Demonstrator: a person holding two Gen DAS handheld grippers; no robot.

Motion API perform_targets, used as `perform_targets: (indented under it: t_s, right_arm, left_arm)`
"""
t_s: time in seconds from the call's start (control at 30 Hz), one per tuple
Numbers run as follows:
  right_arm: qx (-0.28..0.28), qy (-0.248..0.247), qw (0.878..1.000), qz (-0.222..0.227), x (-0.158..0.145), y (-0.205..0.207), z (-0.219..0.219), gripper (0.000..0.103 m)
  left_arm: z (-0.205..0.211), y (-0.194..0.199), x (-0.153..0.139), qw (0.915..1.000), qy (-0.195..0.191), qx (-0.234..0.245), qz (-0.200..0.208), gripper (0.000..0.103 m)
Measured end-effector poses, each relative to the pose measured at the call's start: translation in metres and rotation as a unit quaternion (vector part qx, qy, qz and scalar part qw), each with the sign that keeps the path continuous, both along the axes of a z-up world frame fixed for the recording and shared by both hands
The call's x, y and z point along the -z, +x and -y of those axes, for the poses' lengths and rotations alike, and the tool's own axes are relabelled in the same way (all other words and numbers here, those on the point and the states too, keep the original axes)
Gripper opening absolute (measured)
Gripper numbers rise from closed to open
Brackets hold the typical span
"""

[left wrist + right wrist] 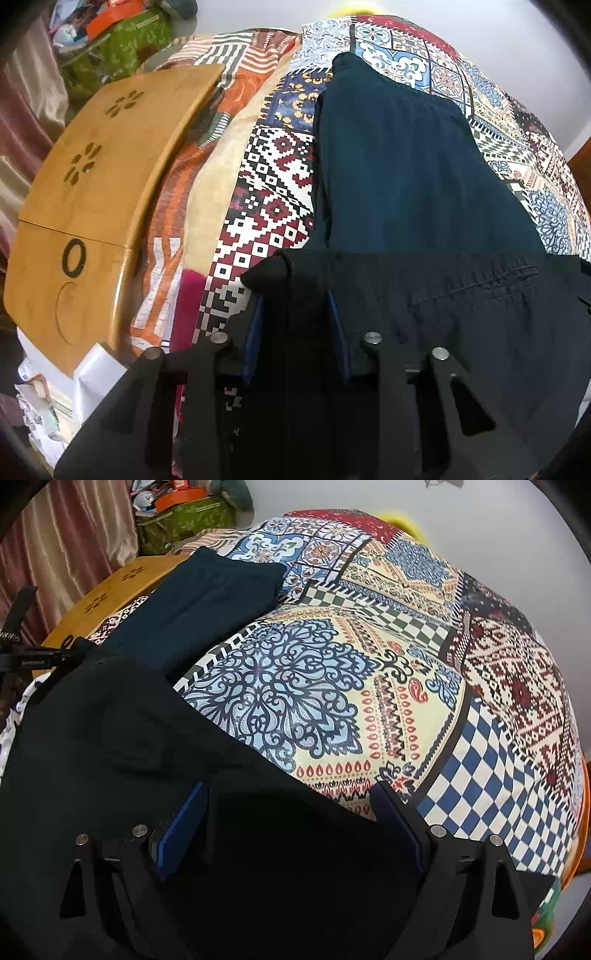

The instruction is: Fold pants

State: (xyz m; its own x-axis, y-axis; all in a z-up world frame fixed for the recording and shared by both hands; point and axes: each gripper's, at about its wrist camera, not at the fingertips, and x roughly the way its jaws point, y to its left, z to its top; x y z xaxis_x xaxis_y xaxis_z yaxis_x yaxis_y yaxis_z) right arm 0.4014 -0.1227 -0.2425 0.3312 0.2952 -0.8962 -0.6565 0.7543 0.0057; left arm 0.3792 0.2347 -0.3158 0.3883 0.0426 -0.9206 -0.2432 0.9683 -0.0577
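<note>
Wooden lap tray beside patchwork bedsheet — green patterned bag behind.

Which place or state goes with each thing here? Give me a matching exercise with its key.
Things:
1. pants
2. wooden lap table
3. left gripper
4. right gripper

States:
A. fingers wide apart over the near edge of the dark cloth
B. lying lengthwise on the patterned bedspread
C. at the bed's edge, flower cut-outs in its top
D. fingers narrowed on a bunched corner of dark cloth

Pairs: 1-B, 2-C, 3-D, 4-A
</note>
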Motion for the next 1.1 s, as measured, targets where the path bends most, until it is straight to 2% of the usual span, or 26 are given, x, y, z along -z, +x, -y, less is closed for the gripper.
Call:
perform_targets:
  t_s: [0.07,0.13,0.2,0.23,0.3,0.33,0.4,0.6,0.77,0.97,1.1]
  right_arm:
    - [0.006,0.003,1.0,-0.003,0.0,-0.003,0.0,0.083]
    - [0.005,0.013,1.0,-0.006,-0.001,-0.006,0.001,0.068]
    - [0.001,0.018,1.0,-0.005,-0.004,-0.01,-0.001,0.039]
    - [-0.004,0.016,1.0,-0.002,-0.005,-0.013,-0.003,0.033]
    - [-0.006,0.002,1.0,0.005,-0.007,-0.015,-0.008,0.014]
    - [-0.001,-0.004,1.0,0.014,-0.008,-0.018,-0.01,0.01]
    - [0.011,-0.01,1.0,0.025,-0.013,-0.02,-0.008,0.007]
    - [0.051,0.026,0.996,0.066,-0.051,-0.044,0.011,0.006]
    - [0.061,0.038,0.993,0.097,-0.084,-0.081,0.023,0.006]
    - [0.06,0.058,0.99,0.116,-0.112,-0.134,0.034,0.006]
    - [0.057,0.072,0.988,0.121,-0.119,-0.17,0.039,0.006]
  left_arm:
    - [0.003,-0.004,-0.002,0.9999,0.014,0.002,0.002,0.028]
    - [0.007,-0.01,-0.004,0.9996,0.028,0.007,0.006,0.024]
    - [0.009,-0.013,-0.007,0.9993,0.034,0.008,0.009,0.018]
    - [0.01,-0.015,-0.009,0.9993,0.034,0.008,0.01,0.017]
    - [0.011,-0.018,-0.016,0.9991,0.039,0.007,0.014,0.015]
    - [0.011,-0.021,-0.025,0.9987,0.044,0.009,0.022,0.014]
    - [0.013,-0.027,-0.038,0.998,0.051,0.01,0.037,0.013]
    - [0.022,-0.059,-0.096,0.9945,0.061,0.026,0.081,0.013]
    - [0.036,-0.106,-0.133,0.9892,0.073,0.046,0.118,0.01]
    - [0.042,-0.159,-0.146,0.9863,0.078,0.045,0.138,0.01]
    - [0.041,-0.194,-0.146,0.9859,0.075,0.037,0.145,0.01]
